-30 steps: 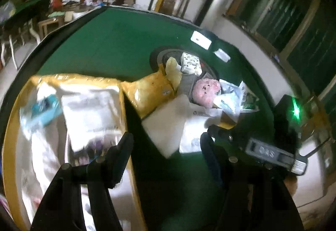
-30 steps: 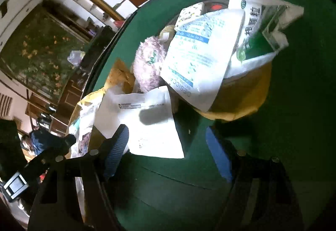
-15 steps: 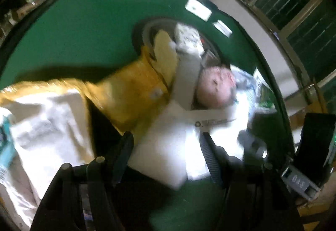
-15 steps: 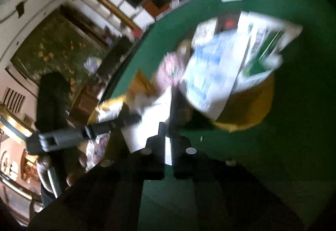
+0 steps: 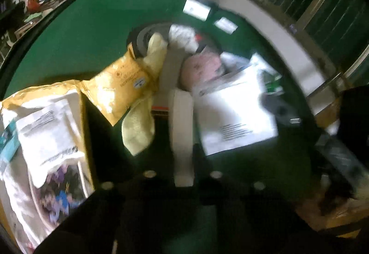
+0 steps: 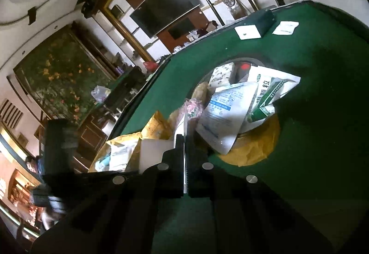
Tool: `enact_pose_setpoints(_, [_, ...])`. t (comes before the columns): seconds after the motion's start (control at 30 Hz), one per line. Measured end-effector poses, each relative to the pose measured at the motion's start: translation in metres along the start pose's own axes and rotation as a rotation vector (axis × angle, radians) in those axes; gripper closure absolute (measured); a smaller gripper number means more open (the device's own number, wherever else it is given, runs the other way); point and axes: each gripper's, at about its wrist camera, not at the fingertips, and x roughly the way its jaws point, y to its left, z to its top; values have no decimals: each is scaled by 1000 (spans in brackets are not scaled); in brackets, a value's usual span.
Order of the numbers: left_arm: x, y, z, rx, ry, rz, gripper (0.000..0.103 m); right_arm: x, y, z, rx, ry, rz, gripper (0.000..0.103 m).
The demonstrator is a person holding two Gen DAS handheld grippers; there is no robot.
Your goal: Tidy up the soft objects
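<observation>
L claw [image 5: 183, 161] pinching white foam [image 5: 182, 129], R claw [image 6: 185, 161] pinching mailer [image 6: 184, 124]

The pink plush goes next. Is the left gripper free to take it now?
Probably not: the left gripper is shut on a white sheet, jaws occupied; the pink plush lies beyond.

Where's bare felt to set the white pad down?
Open green felt left of the yellow mailer and beyond it, and felt right of the pile of plastic bags. Crowded: centre pile and the yellow bin at left.
</observation>
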Motion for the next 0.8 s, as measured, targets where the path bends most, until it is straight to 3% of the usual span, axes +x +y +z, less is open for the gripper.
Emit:
enact_pose_setpoints(0.07, [-14,1,-8,-12,-34,17,91,0,5,-1,-9,-1,24,102])
enact_pose_setpoints(0.23, [-44,14,-20,-102,-113,-30,91,-2,19,-8,-70,-2,22,103])
enact_pose_setpoints(0.53, [-110,77,-51,-286,-238,-28,91,-23,63,-13,-67,19,159,103])
enact_pose_setpoints(0.8, [-126,130,-70,-410,-263,5,91,22,127,-19,-96,136,298,103])
